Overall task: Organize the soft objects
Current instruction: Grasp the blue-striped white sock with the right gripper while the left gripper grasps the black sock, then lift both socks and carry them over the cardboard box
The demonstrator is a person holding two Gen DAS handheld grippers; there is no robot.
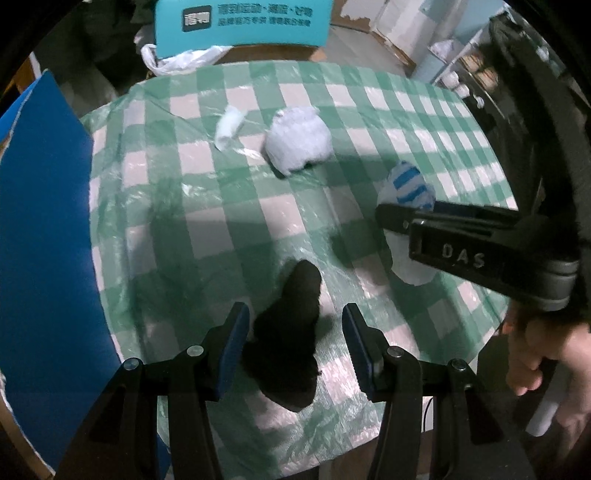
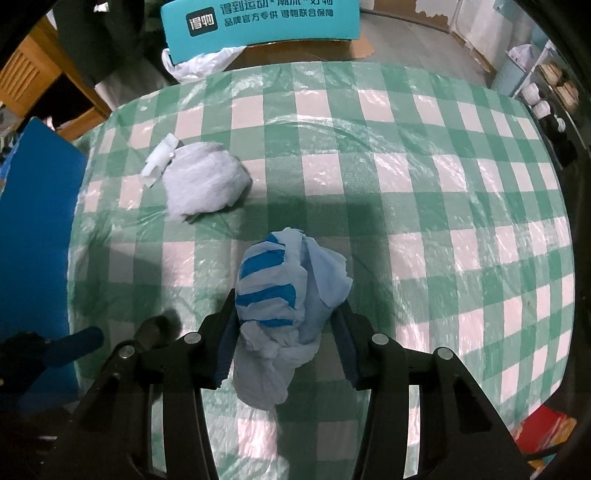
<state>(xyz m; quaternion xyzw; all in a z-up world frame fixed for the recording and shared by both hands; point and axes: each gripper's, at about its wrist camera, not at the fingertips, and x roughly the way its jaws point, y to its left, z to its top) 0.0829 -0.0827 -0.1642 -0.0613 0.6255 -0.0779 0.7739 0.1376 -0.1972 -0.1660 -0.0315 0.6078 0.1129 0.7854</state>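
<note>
Currently both grippers point steeply down over the table under a green-and-white checked plastic cloth (image 2: 424,177).

Left gripper (image 1: 295,332): blue-padded fingers (image 1: 236,332) spread, straddling a black fuzzy sock-like piece (image 1: 291,332) lying on the cloth. The left pad sits just beside the fabric; the right pad is clear of it. No pinch.

Right gripper (image 2: 286,332): fingers closed in on a knotted pale-blue bundle with dark blue stripes (image 2: 280,295); both pads press its sides. The bundle's lower end trails toward the camera between the fingers. A hand (image 1: 543,350) grips that tool's handle.

A pale lilac fluffy ball (image 2: 203,181) rests farther back on the cloth, with a small white rolled piece (image 2: 160,158) touching its far-left side. A teal printed cardboard box (image 2: 258,22) stands beyond the table's far edge; a blue flat panel (image 1: 44,240) is at the left edge.
</note>
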